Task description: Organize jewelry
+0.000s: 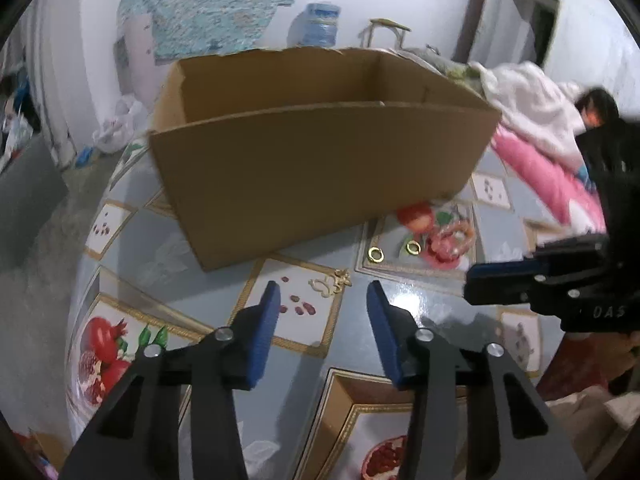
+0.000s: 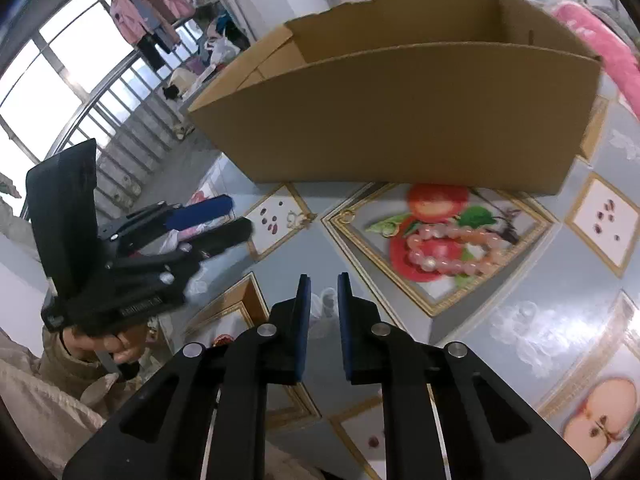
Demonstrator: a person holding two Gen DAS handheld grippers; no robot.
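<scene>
My left gripper (image 1: pixel 324 296) stands half open with nothing between its blue pads (image 1: pixel 267 320), and my right gripper (image 2: pixel 324 292) is narrowed to a thin slit, also empty. Taking the box (image 1: pixel 320 168) as the mark: the left fingers hang over the table (image 1: pixel 192 264) just in front of its near wall, and a small gold charm (image 1: pixel 334 282) lies between them and that wall, close to the left pad tips. Two gold rings (image 1: pixel 376 255) sit just off the box's right front corner, apart from each other. The pink bead bracelet (image 2: pixel 456 246) lies in front of the box too, further right, on a printed fruit panel, ahead and right of my right fingers. The jewelry looks small and low: the charm is a thin pale-gold shape, easy to lose against the cloth's seed print; the rings are flat, shiny bands; the bracelet is a loop of glossy round beads, one paler than the rest. I judge the risks to be these: the cloth looks slick, so pads coming down at a slant may push a ring aside instead of catching it; my right slit is too narrow to take the beads unless I widen it; and both grippers working one patch could knock together
</scene>
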